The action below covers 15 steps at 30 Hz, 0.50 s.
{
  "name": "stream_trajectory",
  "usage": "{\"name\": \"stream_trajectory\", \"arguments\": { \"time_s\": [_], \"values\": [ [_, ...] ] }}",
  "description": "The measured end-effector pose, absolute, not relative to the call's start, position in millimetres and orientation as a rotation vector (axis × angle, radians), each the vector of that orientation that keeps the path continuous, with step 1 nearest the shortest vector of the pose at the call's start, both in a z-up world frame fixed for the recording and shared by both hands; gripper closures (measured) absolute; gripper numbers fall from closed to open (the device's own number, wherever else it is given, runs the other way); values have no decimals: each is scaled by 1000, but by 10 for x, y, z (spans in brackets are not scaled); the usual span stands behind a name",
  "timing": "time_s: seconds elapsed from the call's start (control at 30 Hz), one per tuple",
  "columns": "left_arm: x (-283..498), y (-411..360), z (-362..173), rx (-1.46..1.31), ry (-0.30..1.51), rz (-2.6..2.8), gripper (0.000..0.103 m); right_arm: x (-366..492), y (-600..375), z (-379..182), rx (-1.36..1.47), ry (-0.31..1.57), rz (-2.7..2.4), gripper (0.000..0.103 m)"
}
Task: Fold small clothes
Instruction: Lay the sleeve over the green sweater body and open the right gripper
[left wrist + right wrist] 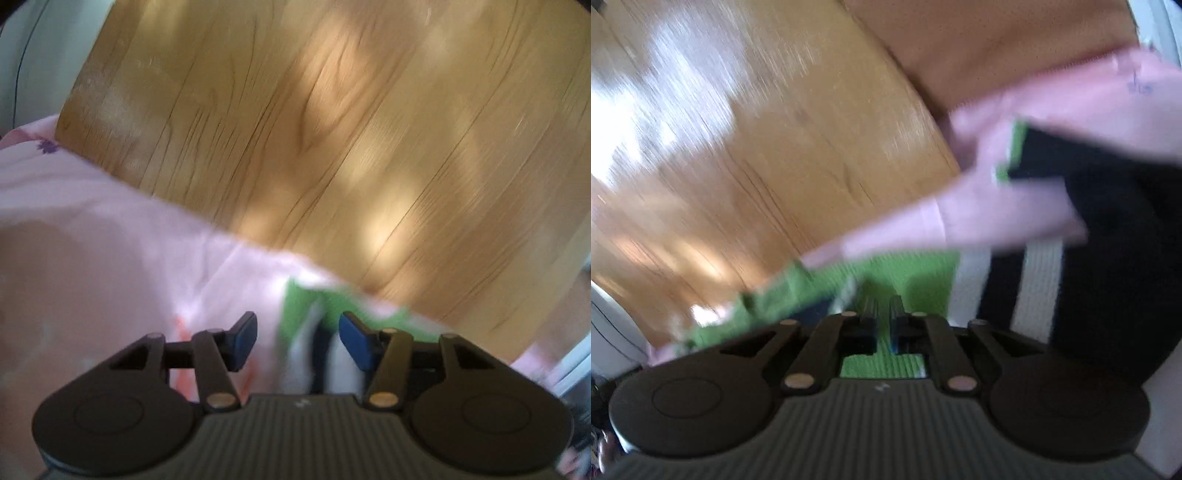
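Note:
A small garment with green, white and dark stripes lies on a pale pink cloth at the wooden table's near edge. My left gripper hovers just over it, blue pads apart, striped cloth showing in the gap but not pinched. In the right wrist view the same striped garment spreads under a pink garment. My right gripper has its jaws almost together, with a fold of the green cloth in the narrow gap. Both views are blurred.
The wooden tabletop stretches ahead with sunlit patches. Its curved edge borders a brownish surface. A white wall with a thin dark cable stands at the far left. A dark cloth mass fills the right.

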<state>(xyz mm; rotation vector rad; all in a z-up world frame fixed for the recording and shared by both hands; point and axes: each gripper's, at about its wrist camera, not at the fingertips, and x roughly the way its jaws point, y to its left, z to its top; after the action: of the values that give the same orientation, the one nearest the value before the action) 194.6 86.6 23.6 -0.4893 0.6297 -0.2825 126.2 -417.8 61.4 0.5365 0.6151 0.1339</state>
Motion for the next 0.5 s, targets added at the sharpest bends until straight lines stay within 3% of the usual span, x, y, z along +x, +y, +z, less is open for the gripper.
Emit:
{"name": "stream_trajectory", "arguments": {
  "time_s": [0.13,0.27,0.33,0.4,0.5],
  "values": [
    [1819,735,358,-535,603,-470,51,1172,-3968,742,521,574,358,73],
    [1863,347,161,-392,744,-577,52,1277,-3719,611,380,752,379,70],
    [1866,241,69,-315,768,-575,52,1328,-3832,513,420,779,346,88],
    [1830,233,59,-303,761,-586,51,1349,-3977,474,490,798,329,99],
    [1860,216,54,-291,759,-588,49,1327,-4042,460,513,798,331,101]
  ]
}}
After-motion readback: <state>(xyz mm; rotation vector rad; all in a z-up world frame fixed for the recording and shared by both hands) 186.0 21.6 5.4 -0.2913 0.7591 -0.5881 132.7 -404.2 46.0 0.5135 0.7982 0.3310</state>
